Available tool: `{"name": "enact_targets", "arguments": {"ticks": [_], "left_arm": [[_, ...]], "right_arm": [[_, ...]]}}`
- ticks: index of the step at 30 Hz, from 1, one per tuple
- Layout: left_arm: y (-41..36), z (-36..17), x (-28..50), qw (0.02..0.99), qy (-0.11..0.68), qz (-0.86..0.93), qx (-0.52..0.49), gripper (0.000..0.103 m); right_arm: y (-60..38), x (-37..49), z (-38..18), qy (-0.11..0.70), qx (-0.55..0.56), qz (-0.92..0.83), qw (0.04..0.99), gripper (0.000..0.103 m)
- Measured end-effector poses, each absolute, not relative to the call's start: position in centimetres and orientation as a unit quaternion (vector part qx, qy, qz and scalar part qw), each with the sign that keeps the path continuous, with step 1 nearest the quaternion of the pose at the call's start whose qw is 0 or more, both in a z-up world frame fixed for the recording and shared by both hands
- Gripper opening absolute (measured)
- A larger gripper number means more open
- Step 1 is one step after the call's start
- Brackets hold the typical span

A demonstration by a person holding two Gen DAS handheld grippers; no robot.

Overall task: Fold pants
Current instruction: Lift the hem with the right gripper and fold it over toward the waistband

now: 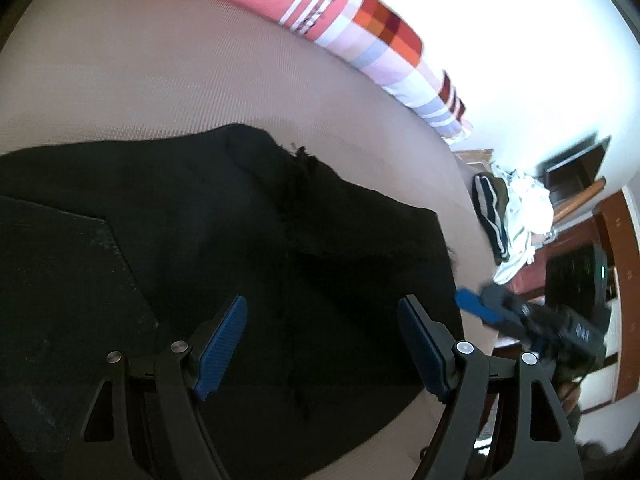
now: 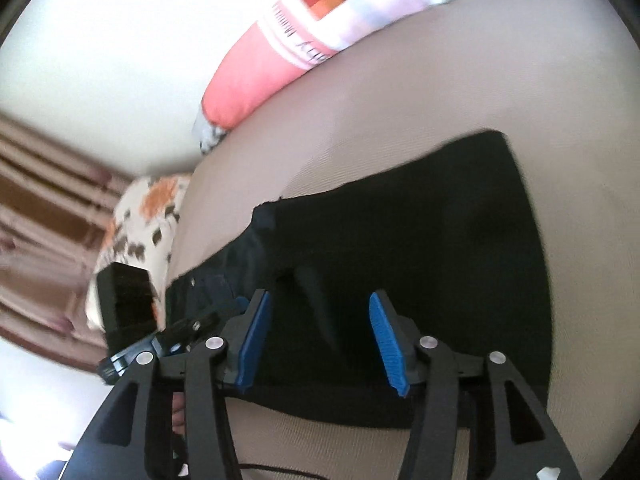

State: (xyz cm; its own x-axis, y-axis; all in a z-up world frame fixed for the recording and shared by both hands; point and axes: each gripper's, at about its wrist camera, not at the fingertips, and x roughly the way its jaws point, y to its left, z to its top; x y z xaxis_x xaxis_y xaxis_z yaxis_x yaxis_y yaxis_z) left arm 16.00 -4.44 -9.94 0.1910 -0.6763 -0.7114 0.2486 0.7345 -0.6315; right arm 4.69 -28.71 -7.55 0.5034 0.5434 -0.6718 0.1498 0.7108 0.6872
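Black pants [image 1: 248, 240] lie flat on a beige bed [image 1: 160, 80], folded into a broad dark block with a frayed edge at the top. My left gripper [image 1: 322, 312] is open and empty, its blue pads just above the cloth. The right gripper [image 1: 472, 304] shows at the pants' right edge in the left wrist view. In the right wrist view the pants [image 2: 420, 232] fill the middle, and my right gripper [image 2: 318, 304] is open and empty over their near edge. The left gripper [image 2: 200, 320] shows at the left by the waistband.
A pink and checked blanket [image 1: 320, 12] lies along the bed's far side [image 2: 256, 76]. A pile of clothes [image 1: 512, 216] sits past the bed's right end, by wooden furniture [image 1: 616, 280]. A patterned pillow [image 2: 140, 224] and a black box [image 2: 128, 300] sit at the left.
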Motion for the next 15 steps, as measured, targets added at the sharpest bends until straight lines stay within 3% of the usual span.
{"name": "enact_targets", "arguments": {"ticks": [6,15], "left_arm": [[-3.3,-9.8,17.1,0.733,0.552,-0.312,-0.247,0.078],[-3.7,-10.9,17.5,0.707,0.582,-0.316,-0.247,0.078]], "right_arm": [[-31.4,3.7,-8.4,0.46,0.42,0.125,0.773,0.052],[-31.8,3.8,-9.7,0.462,0.439,0.116,0.762,0.052]]}}
